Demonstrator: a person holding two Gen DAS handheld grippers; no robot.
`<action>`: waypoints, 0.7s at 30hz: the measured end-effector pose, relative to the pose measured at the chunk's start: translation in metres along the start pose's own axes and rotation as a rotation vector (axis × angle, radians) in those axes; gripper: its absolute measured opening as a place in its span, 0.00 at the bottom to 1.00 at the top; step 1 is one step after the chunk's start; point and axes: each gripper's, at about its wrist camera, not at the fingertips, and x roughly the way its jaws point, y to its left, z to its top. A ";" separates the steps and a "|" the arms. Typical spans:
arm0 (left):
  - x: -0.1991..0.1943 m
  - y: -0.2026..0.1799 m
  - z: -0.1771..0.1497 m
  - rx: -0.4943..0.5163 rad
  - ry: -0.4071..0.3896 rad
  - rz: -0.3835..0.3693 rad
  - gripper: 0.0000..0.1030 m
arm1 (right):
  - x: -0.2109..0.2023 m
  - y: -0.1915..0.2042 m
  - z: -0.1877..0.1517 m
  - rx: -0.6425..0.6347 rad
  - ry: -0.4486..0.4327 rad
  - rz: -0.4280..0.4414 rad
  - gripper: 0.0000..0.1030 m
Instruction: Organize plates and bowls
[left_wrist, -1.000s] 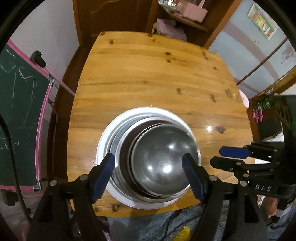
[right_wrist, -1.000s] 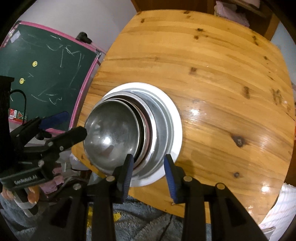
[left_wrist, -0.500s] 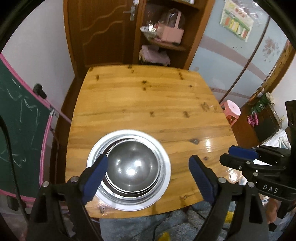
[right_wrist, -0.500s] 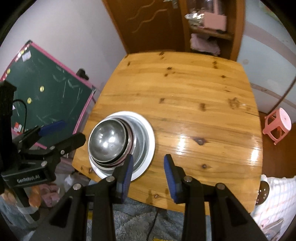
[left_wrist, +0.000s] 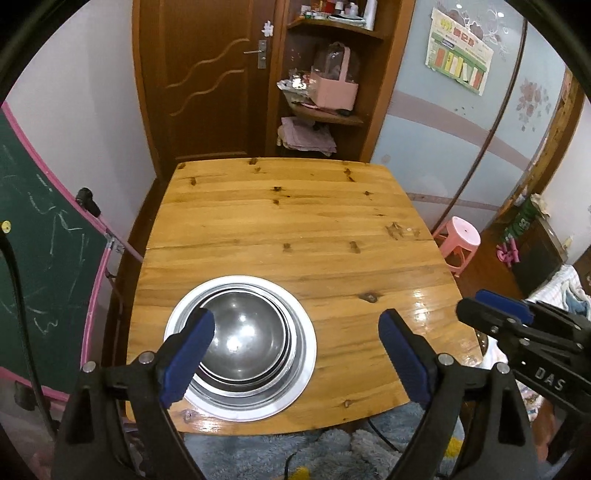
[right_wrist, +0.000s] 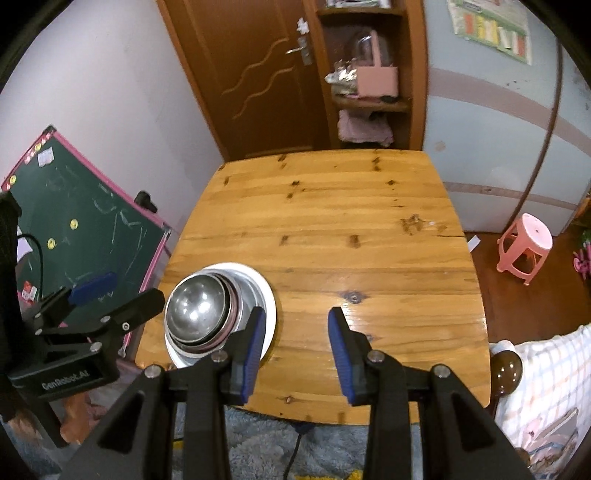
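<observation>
- The wooden table (left_wrist: 295, 229) is the largest thing in view; apart from one stack near its front left corner, its top is bare.
- On that corner sits the white plate (left_wrist: 306, 354), and nested on it are metal dishes topped by an upturned steel bowl (left_wrist: 243, 336), all centred and touching.
- By the look of it the sorting is done or nearly so: every plate and bowl in view is already in the one pile, and nothing loose is left on the table.
- The left gripper (left_wrist: 295, 354) hangs above the table's front edge with its jaws spread wide and nothing between them; one blue pad only overlaps the stack in the view.
- The right gripper (right_wrist: 295, 350) hovers over the front edge beside the stack, jaws at a middling gap and opening, empty.
- Writing: "DAS" shows on the right gripper's body in the left view, "GenRobot.AI" on the left gripper's body in the right view.
</observation>
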 end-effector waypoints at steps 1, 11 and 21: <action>-0.001 -0.002 -0.002 -0.004 -0.003 0.006 0.87 | -0.003 -0.001 -0.002 0.018 -0.011 -0.004 0.41; -0.005 -0.018 -0.013 0.010 -0.019 0.031 0.87 | -0.019 0.004 -0.018 0.030 -0.089 -0.051 0.46; 0.001 -0.026 -0.015 0.016 -0.009 0.065 0.88 | -0.019 0.004 -0.020 0.013 -0.104 -0.079 0.46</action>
